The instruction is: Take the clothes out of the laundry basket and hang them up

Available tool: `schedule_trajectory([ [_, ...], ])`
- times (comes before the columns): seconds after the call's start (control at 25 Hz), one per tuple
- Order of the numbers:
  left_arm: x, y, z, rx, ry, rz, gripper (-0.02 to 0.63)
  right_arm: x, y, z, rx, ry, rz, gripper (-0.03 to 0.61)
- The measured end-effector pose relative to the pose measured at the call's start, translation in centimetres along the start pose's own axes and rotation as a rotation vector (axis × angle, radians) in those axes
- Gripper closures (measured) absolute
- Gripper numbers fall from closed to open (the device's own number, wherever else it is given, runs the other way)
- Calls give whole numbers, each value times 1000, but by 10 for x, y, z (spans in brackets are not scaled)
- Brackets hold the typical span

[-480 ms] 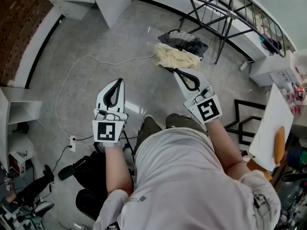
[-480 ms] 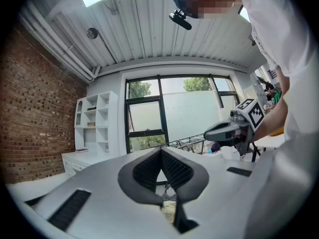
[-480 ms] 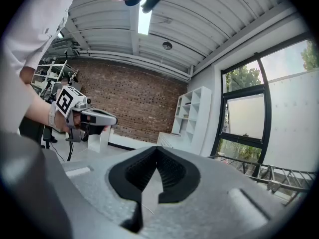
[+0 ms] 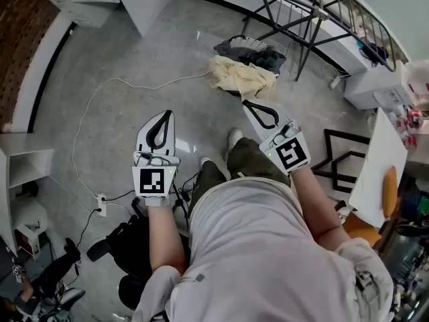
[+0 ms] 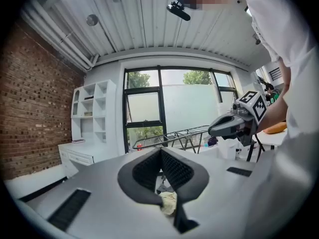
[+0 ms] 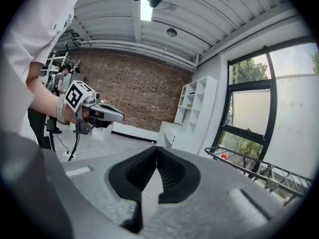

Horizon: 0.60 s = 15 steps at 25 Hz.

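Two grippers are held out empty, so the task is judged to be at its start, or between garments. On the left gripper point(image 4: 165, 115) the fingers point(image 5: 142, 176) are pressed together with nothing between them. The same is seen on the right gripper point(image 4: 247, 102), whose fingers point(image 6: 174, 176) meet at their tips on nothing. No cloth is carried or touched by either.

What is to be hung lies on the floor point(image 4: 120, 59). A pale yellow garment point(image 4: 242, 78) is crumpled ahead of the right fingers and below them, apart from their tips; from the left fingers it is ahead and off to the right. Beyond it, farther from both pairs of fingers, a dark heap point(image 4: 253, 51) is bunched at the foot of the drying rack point(image 4: 315, 15). Whether a basket is under that heap cannot be told. Whether anything is hung on the rack's bars cannot be made out either. The whole job is therefore taken as left: reaching down, pinching a garment, lifting it, carrying it to the rack and draping it.

The yellow garment is wider than it is deep. Its long axis is laid slantwise to the line of the right fingers, with one end toward the left fingers' side and the other off to the right. No collar, sleeve or hem is made out, so no facing can be given.
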State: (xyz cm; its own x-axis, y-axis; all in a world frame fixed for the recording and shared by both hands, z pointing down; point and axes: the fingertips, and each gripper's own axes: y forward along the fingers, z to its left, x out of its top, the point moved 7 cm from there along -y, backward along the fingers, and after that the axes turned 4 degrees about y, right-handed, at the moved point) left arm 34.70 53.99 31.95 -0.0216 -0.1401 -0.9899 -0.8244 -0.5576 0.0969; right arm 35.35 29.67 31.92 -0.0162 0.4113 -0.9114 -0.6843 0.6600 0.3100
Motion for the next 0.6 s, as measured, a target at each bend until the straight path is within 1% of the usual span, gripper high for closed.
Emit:
schedule_trajectory([
  [0.08, -7, 16, 2, -18, 6, 12, 614, -12, 7, -10, -11, 9, 28, 572],
  [0.16, -14, 36, 7, -29, 0, 24, 614, -22, 18, -26, -25, 32, 21, 572],
  [0.24, -19, 58, 15, -35, -4, 51, 614, -32, 32, -47, -43, 86, 5, 572],
  [0.28, -20, 72, 20, -40, 7, 60, 612, -37, 39, -59, -49, 107, 0, 572],
  [0.36, -23, 103, 33, -48, 34, 77, 613, -46, 58, -87, -43, 94, -9, 572],
  [0.44, -22, 140, 46, -54, 36, 80, 614, -55, 77, -118, -37, 92, -14, 572],
  [0.6, -20, 214, 70, -80, 66, 130, 612, -75, 118, -181, -45, 167, -13, 572],
])
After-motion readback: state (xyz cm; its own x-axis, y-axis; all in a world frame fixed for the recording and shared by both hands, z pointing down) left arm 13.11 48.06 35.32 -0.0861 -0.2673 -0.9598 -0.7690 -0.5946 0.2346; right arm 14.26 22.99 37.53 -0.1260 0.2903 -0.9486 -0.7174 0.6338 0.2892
